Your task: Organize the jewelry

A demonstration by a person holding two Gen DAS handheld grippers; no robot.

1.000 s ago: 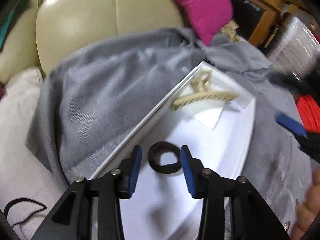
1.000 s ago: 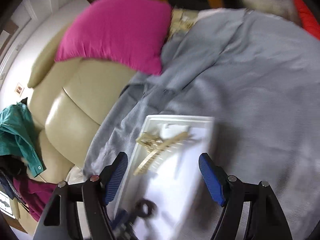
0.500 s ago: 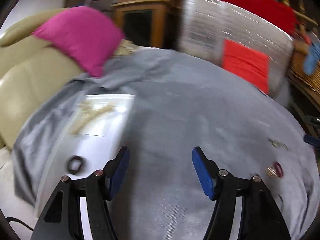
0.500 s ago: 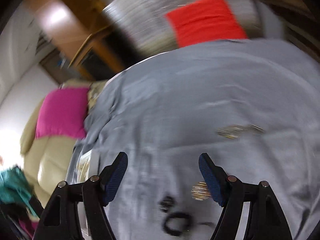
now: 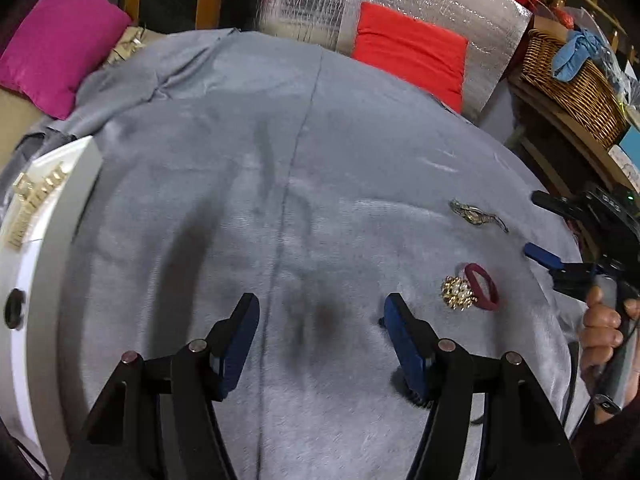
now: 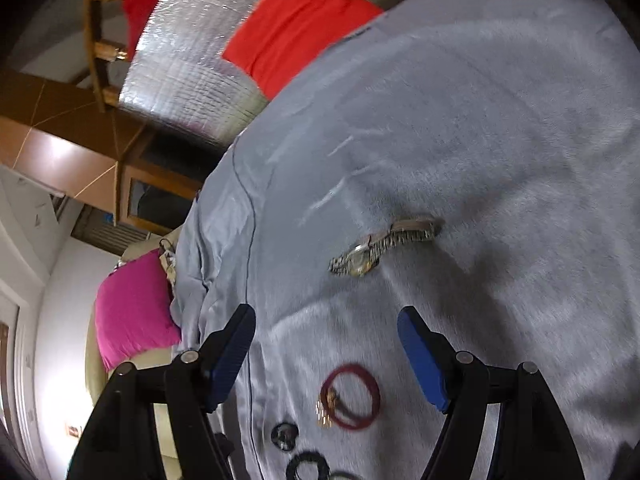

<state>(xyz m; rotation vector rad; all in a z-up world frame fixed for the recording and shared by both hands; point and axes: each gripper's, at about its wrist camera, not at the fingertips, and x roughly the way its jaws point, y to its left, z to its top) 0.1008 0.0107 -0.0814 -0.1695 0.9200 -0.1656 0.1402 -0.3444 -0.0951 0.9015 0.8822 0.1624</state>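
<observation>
Both grippers hover with jaws spread and empty over the grey blanket (image 5: pixel 320 184): left gripper (image 5: pixel 320 332), right gripper (image 6: pixel 326 344). The wristwatch (image 6: pixel 380 248), far right, looks light and slippery; best pinched across its stiff case. The white tray (image 5: pixel 48 280) lies far left.

Jewelry count on the grey cloth and white tray

One wristwatch (image 6: pixel 382 246), one maroon band (image 5: pixel 482 286), one gold brooch (image 5: pixel 458 292), two black rings (image 6: pixel 308 466) on cloth; tray (image 5: pixel 60 256): one hair claw (image 5: pixel 34 206), one black ring (image 5: pixel 14 306).
</observation>
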